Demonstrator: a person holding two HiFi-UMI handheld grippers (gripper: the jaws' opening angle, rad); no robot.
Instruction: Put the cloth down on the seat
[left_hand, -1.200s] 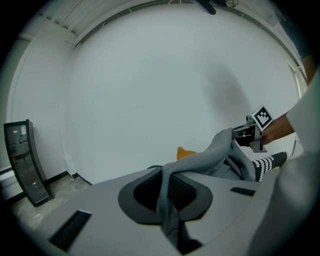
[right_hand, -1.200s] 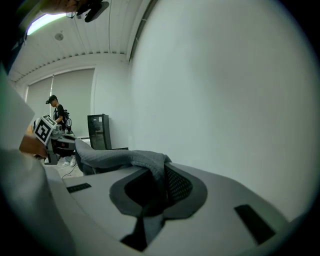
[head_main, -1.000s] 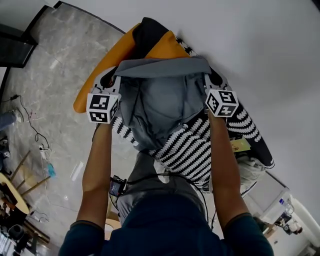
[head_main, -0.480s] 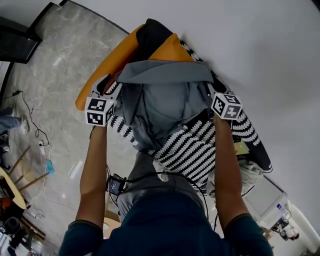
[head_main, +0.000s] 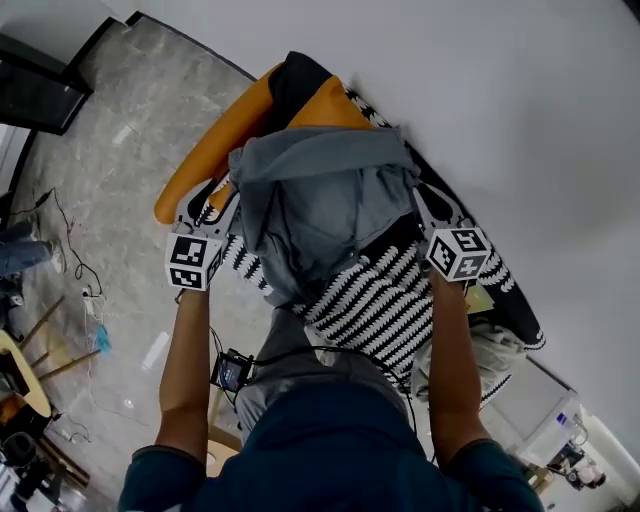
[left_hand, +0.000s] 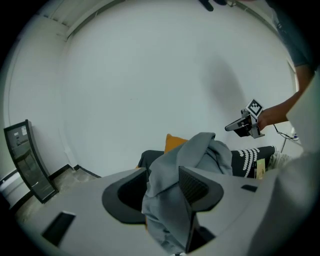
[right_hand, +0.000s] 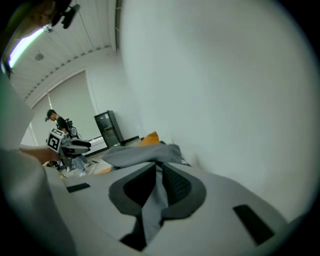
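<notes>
Since the earlier frames the orange and black cushioned seat (head_main: 205, 165) has kept its place, the top edge of the grey fabric cloth (head_main: 320, 200) has gone slack, and both tools have drawn back toward the person. The cloth lies bunched across the middle of the seat (partly over its black-and-white striped cover (head_main: 380, 300)), so the laying-down looks all but done and the step in hand is the release.

The left tool (head_main: 222, 200) has just been opening and stands wide, released. The right tool (head_main: 425, 208) has opened and then been closing partway; it sits half apart and does not appear to clamp anything.

Next, I judge, each tool needs to pull straight back so the trailing folds slip free without dragging the cloth off the seat.

Only the head view shows the cloth resting on the seat. Only the gripper views show a grey fold lying between each tool's jaws, loose against one pad.
</notes>
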